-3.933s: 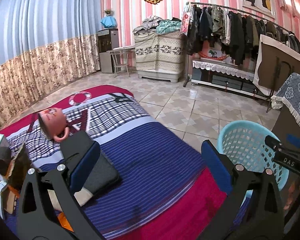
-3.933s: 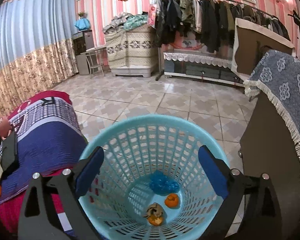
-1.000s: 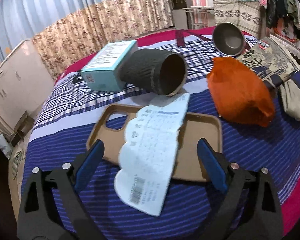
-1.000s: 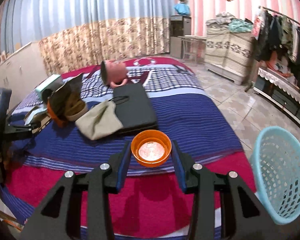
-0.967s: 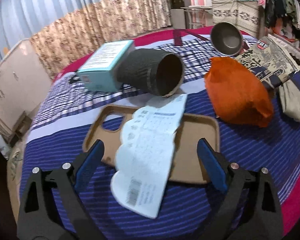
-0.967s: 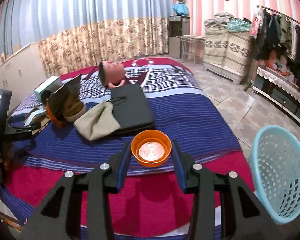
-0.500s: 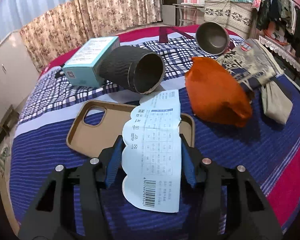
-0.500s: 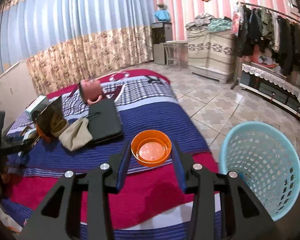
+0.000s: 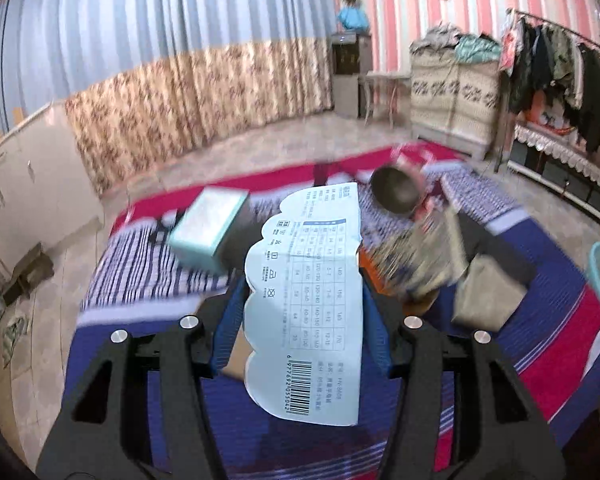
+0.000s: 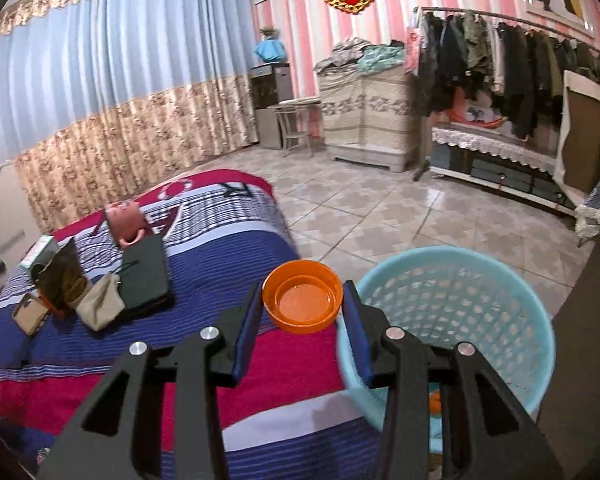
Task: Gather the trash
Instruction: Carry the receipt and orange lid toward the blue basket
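In the left wrist view my left gripper (image 9: 302, 308) is shut on a pale blue paper tag (image 9: 305, 300) with a size table and a barcode, lifted above the striped bed cover (image 9: 532, 344). The scene behind it is blurred. In the right wrist view my right gripper (image 10: 302, 312) is shut on an orange plastic lid (image 10: 302, 297), held over the bed's edge just left of the light blue mesh basket (image 10: 496, 280). An orange scrap lies in the basket bottom, mostly hidden by the gripper.
On the bed lie a teal box (image 9: 206, 232), a pink mug (image 10: 125, 224), a black flat case (image 10: 145, 272), a khaki pouch (image 10: 100, 305), an orange bag (image 9: 384, 280) and a brown phone case (image 10: 30, 314). A clothes rack (image 10: 500, 56) and tiled floor (image 10: 380, 216) are beyond.
My left gripper closed on the paper tag and lifted it off the phone case. My right gripper carried the orange lid rightward until it is beside the basket.
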